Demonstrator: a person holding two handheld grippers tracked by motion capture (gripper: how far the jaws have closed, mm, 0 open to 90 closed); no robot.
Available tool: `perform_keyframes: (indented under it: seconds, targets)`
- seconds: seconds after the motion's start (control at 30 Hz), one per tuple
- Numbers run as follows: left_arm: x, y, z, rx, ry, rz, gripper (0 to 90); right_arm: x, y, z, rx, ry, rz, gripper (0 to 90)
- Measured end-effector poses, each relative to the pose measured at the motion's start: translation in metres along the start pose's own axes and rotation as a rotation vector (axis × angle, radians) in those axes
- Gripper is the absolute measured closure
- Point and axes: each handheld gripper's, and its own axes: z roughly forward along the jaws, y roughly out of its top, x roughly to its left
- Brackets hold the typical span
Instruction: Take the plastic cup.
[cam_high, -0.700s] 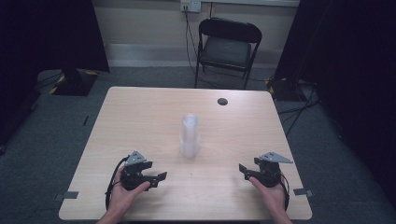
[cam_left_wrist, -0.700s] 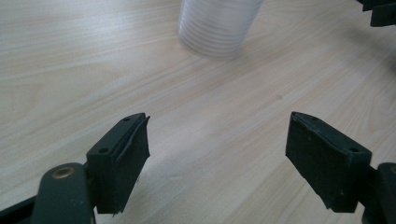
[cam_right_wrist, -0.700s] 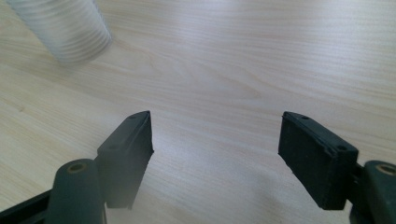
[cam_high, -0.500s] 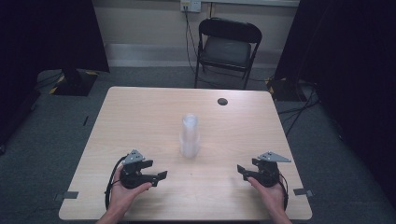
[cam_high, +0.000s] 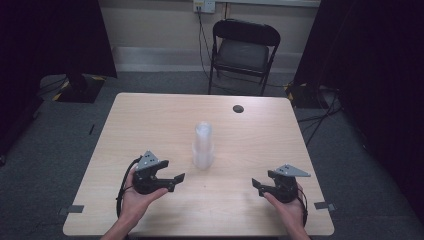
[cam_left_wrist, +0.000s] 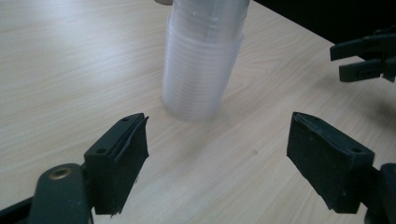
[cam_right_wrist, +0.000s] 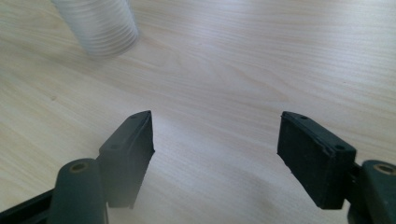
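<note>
I hold a gripper in each hand, and everything here I place by the stack of clear plastic cups (cam_high: 203, 146), which stands upright near the middle of the table (cam_high: 150, 120). My left gripper (cam_high: 172, 178) rests on the near side of the stack and off to its left, apart from it, jaws spread wide with only bare wood between them; in the left gripper view the stack (cam_left_wrist: 203, 56) rises just beyond the gap. My right gripper (cam_high: 257, 184) sits farther from the stack, on its near right, jaws at their widest and likewise holding nothing; in the right gripper view the foot of the stack (cam_right_wrist: 99, 25) shows far up and to the left. I judge these cups to be very light, thin-walled and springy, so a hard squeeze would buckle or crack them, and the smooth plastic may slip on my pads (cam_left_wrist: 123, 158). Nested as they are, they will probably cling to each other, so lifting the top one may drag others along. The stack is tall and narrow and could tip at a sideways nudge. I would steady it low with one gripper and take the uppermost cup gently, just under its rim, with the other.
</note>
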Motion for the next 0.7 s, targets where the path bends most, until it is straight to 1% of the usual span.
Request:
perform_keyframes:
  seconds: [0.03, 0.07, 0.13, 0.2, 0.27, 0.3, 0.33, 0.37, 0.43, 0.5, 0.57, 0.63, 0.7]
  targets:
    - [0.000, 0.003, 0.000, -0.003, -0.003, 0.010, 20.2, 0.001, 0.000, -0.001, -0.002, 0.003, 0.002, 26.7]
    - [0.000, 0.006, 0.001, -0.004, 0.008, 0.022, 20.2, 0.001, 0.000, -0.002, -0.007, 0.002, 0.001, 26.7]
    - [0.002, 0.013, 0.002, -0.018, 0.015, 0.031, 19.8, 0.001, 0.001, -0.002, -0.016, 0.003, -0.009, 26.7]
    - [0.004, 0.021, 0.006, -0.010, 0.023, 0.048, 19.7, 0.000, 0.001, 0.000, -0.012, 0.012, 0.000, 26.6]
    - [0.006, 0.028, 0.009, -0.018, 0.042, 0.066, 19.7, 0.000, 0.000, 0.001, -0.004, 0.015, 0.000, 26.6]
    - [0.006, 0.028, 0.009, -0.018, 0.042, 0.066, 19.7, 0.000, 0.000, 0.000, -0.003, 0.017, 0.002, 26.6]
    - [0.008, 0.034, 0.011, -0.027, 0.025, 0.079, 19.1, 0.000, 0.000, 0.000, -0.004, 0.020, 0.002, 26.6]
    - [0.008, 0.036, 0.013, -0.037, 0.015, 0.079, 17.3, 0.000, 0.000, -0.001, -0.008, 0.017, 0.002, 26.6]
    - [0.007, 0.041, 0.015, -0.048, 0.033, 0.077, 16.7, 0.000, 0.001, -0.001, -0.012, 0.014, -0.001, 26.6]
    - [0.007, 0.045, 0.017, -0.051, 0.028, 0.080, 16.7, 0.001, 0.000, -0.001, -0.010, 0.015, 0.004, 26.6]
    - [0.006, 0.049, 0.018, -0.072, 0.023, 0.068, 16.7, 0.001, 0.000, -0.001, -0.006, 0.017, 0.003, 26.6]
    - [0.006, 0.053, 0.020, -0.087, 0.024, 0.067, 16.7, 0.001, 0.000, -0.001, -0.006, 0.018, 0.002, 26.6]
    - [0.006, 0.058, 0.023, -0.086, 0.021, 0.071, 16.7, 0.000, 0.000, 0.000, -0.004, 0.020, 0.006, 26.6]
